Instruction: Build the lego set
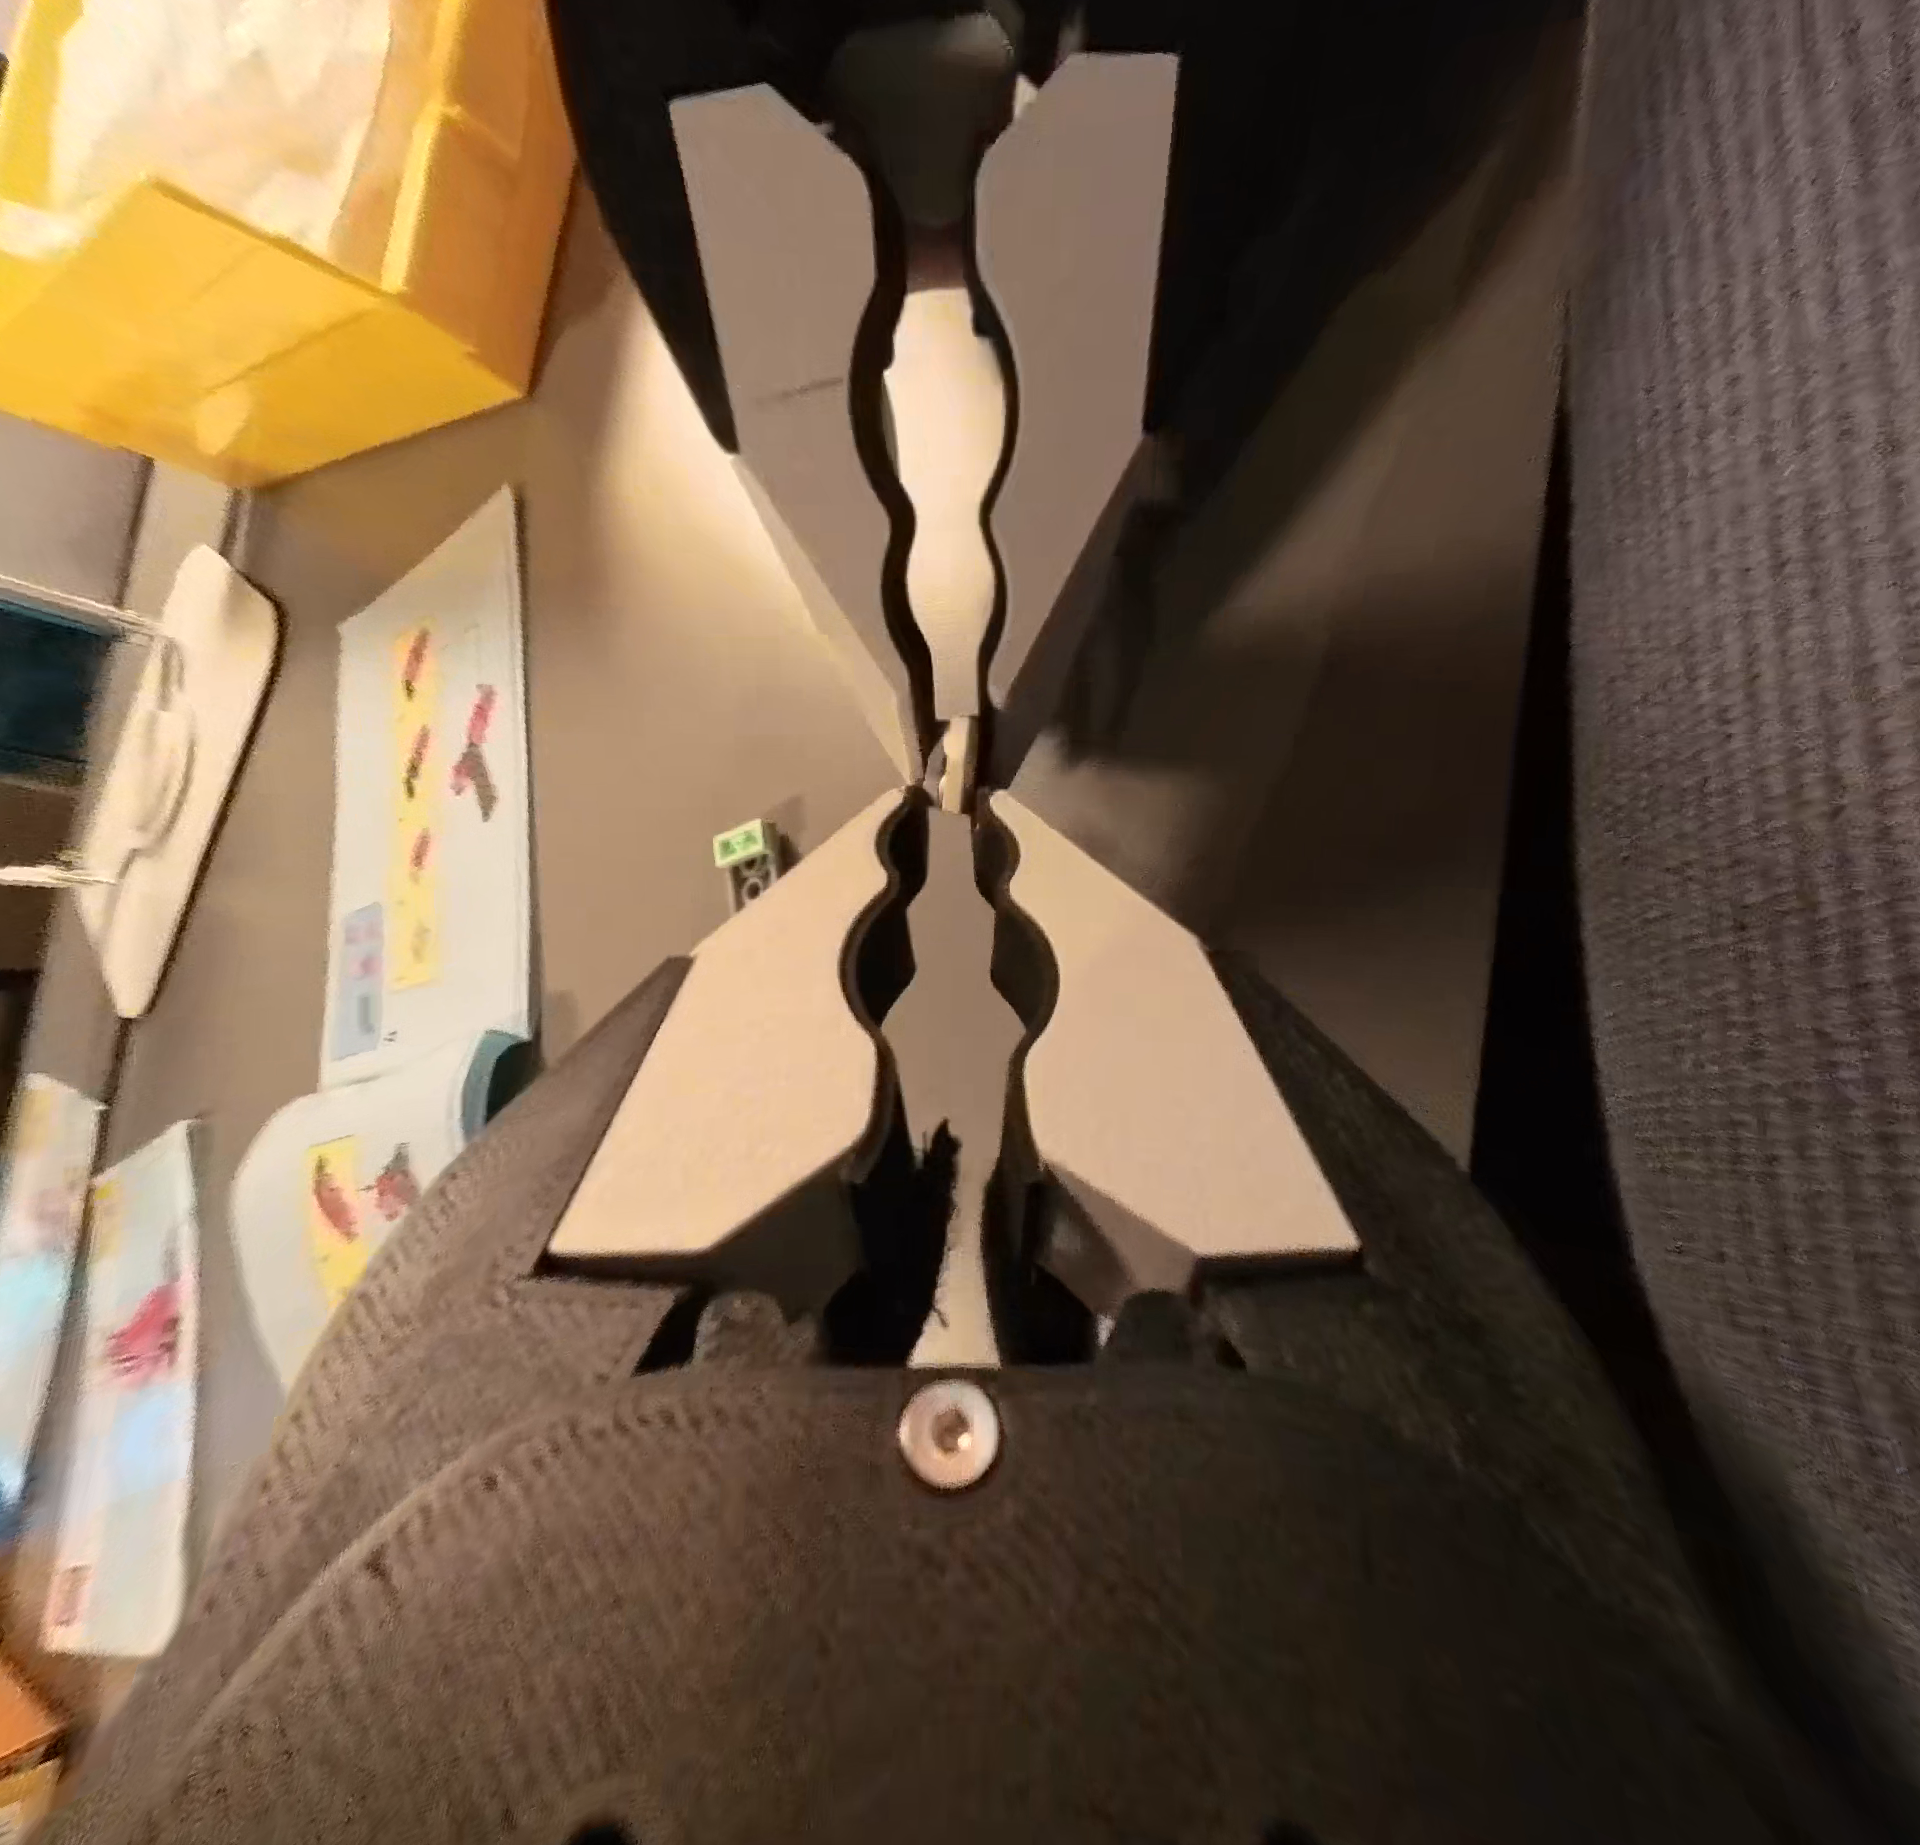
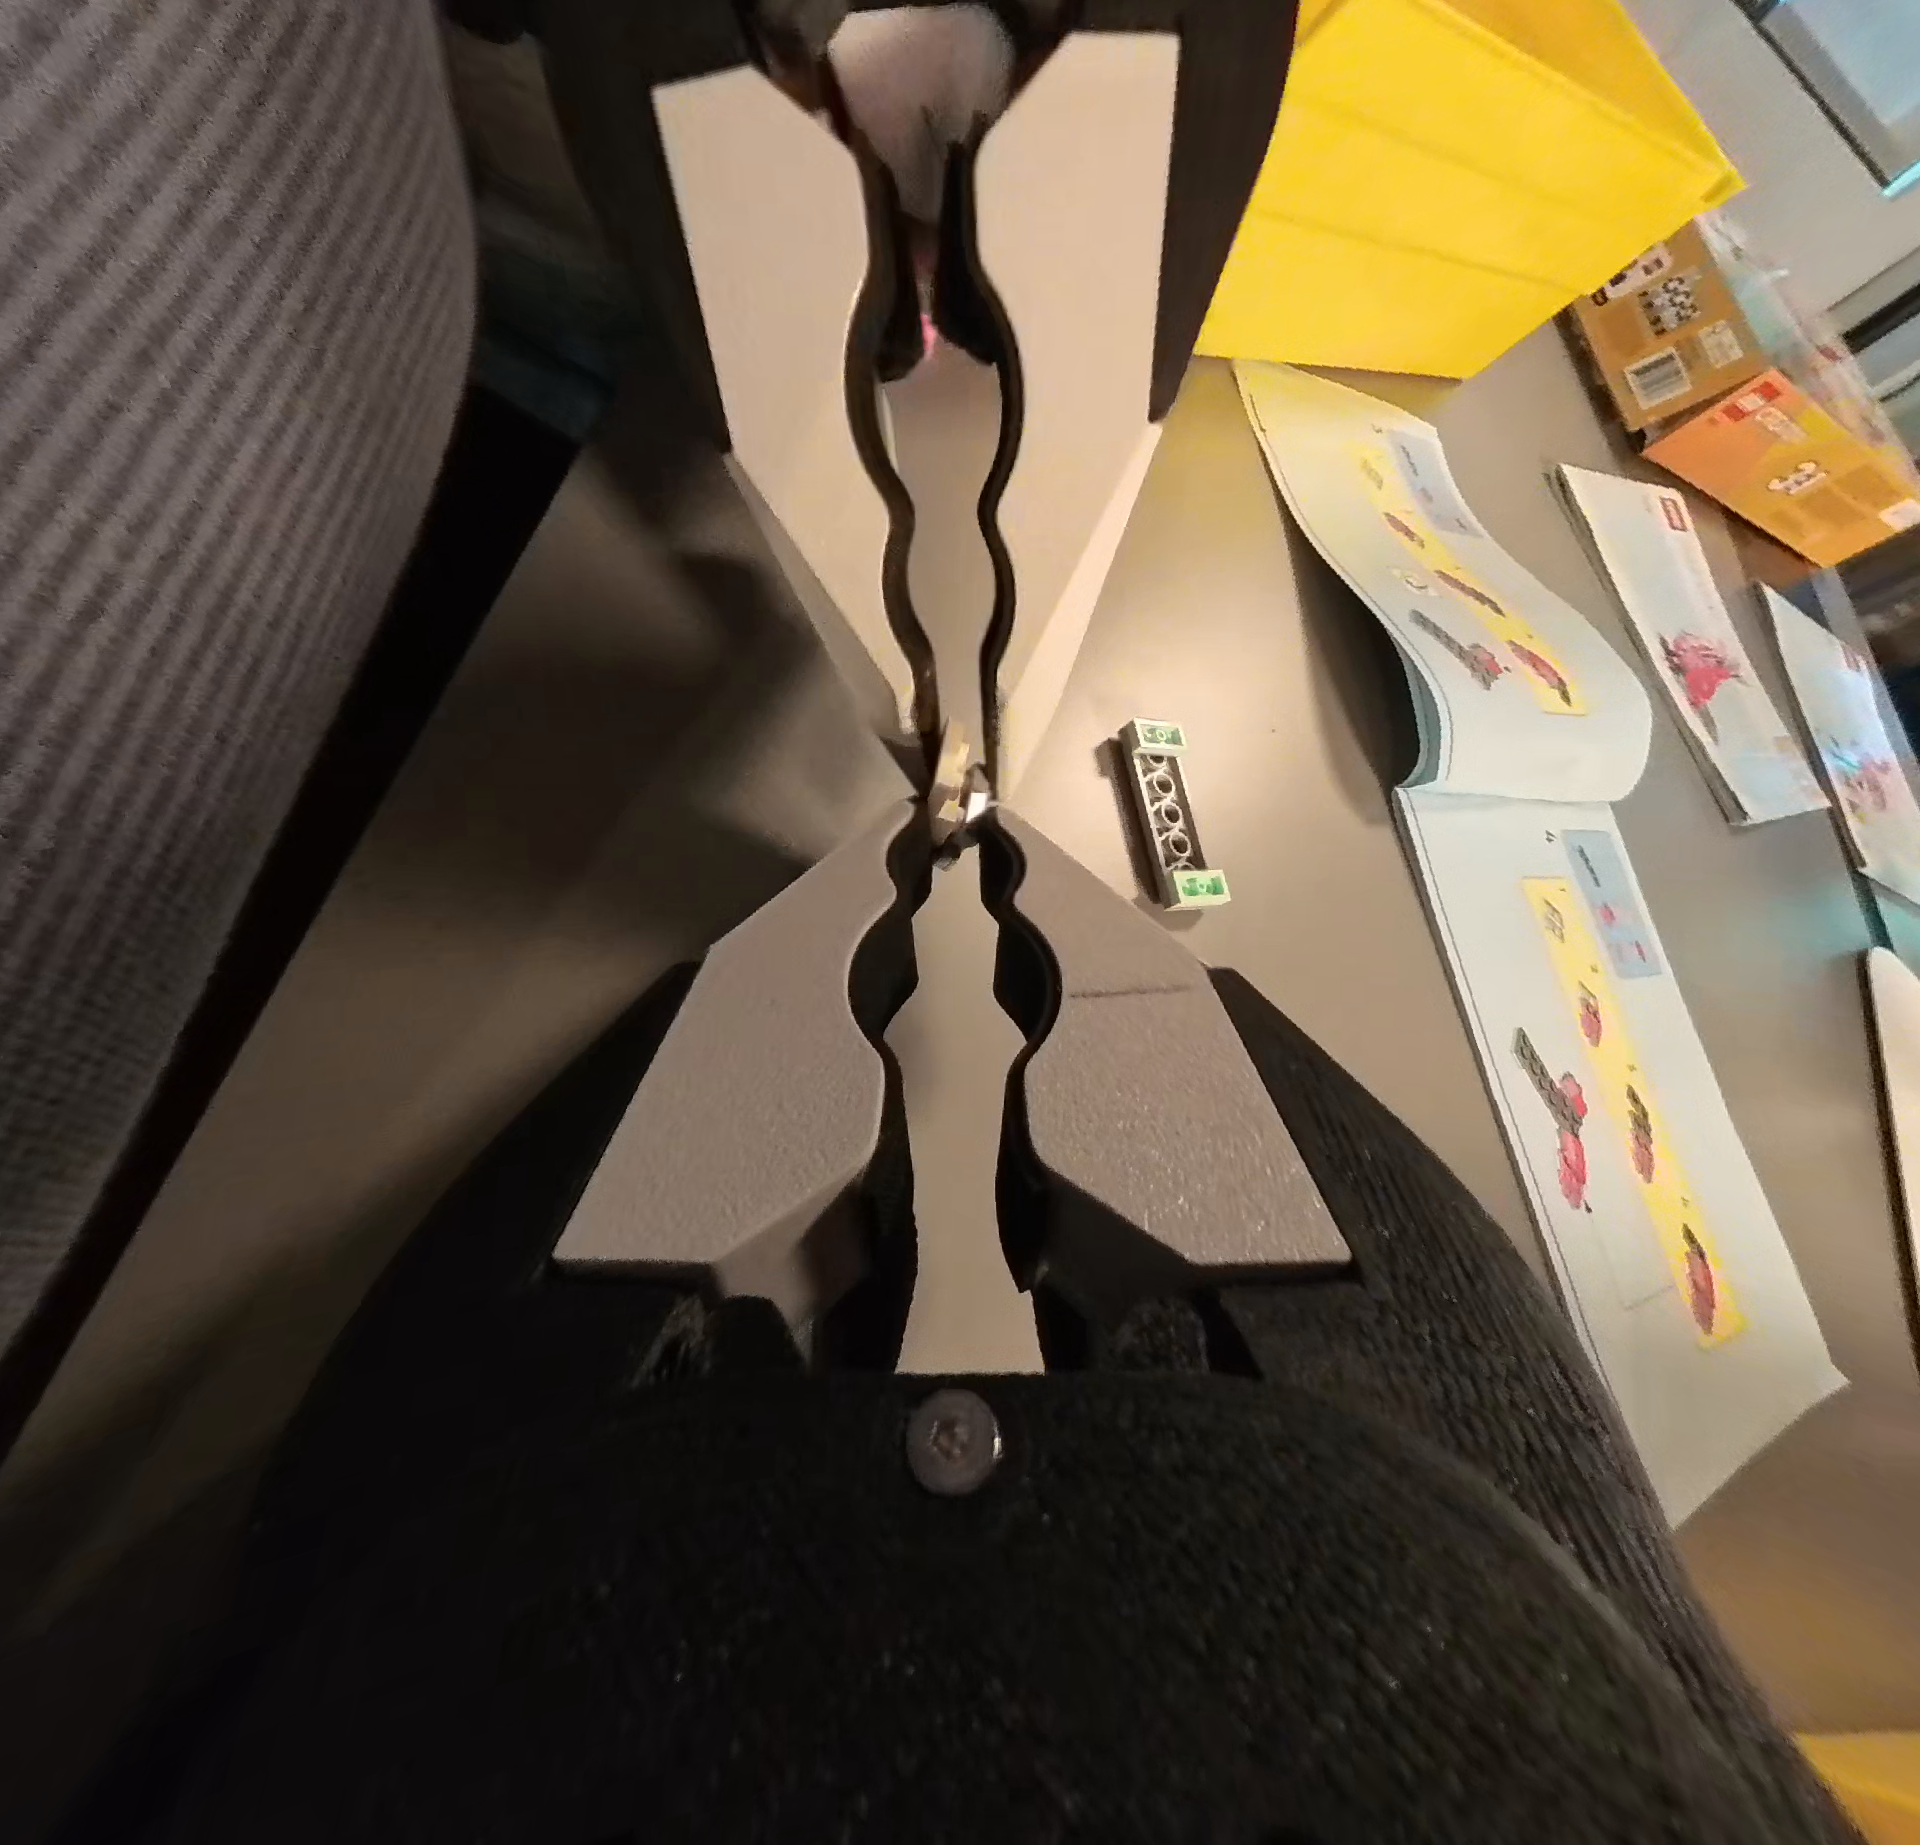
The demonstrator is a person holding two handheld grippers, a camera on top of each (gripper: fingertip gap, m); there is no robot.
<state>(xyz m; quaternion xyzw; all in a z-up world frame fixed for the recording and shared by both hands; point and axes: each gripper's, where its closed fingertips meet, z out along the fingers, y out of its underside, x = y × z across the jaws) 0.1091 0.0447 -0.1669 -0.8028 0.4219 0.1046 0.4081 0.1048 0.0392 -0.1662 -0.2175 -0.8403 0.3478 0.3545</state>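
My left gripper [image 1: 954, 779] is clenched on a small pale piece [image 1: 956, 769], the tips nearly together with the piece pinched between them. My right gripper [image 2: 958, 793] is clenched the same way on a small cream-coloured piece [image 2: 954, 779] with a shiny edge; I cannot tell its exact shape, too small and blurred. Both grippers face each other close up, so each view is mostly filled with the other's black body and grey fingers. On the brown table [image 2: 1278, 1016], near my right fingertips but apart from them, lies a grey brick with round holes and a green tile at each end [image 2: 1174, 813]; the same brick shows just left of my left gripper [image 1: 756, 860], partly hidden by a finger. Past it an open instruction booklet [image 2: 1538, 839] lies flat, more booklets [image 2: 1704, 652] beside that. A yellow bin [image 2: 1455, 206] stands farther back with clear bags [image 1: 260, 60] inside it, and cardboard boxes [image 2: 1714, 361] sit near it.
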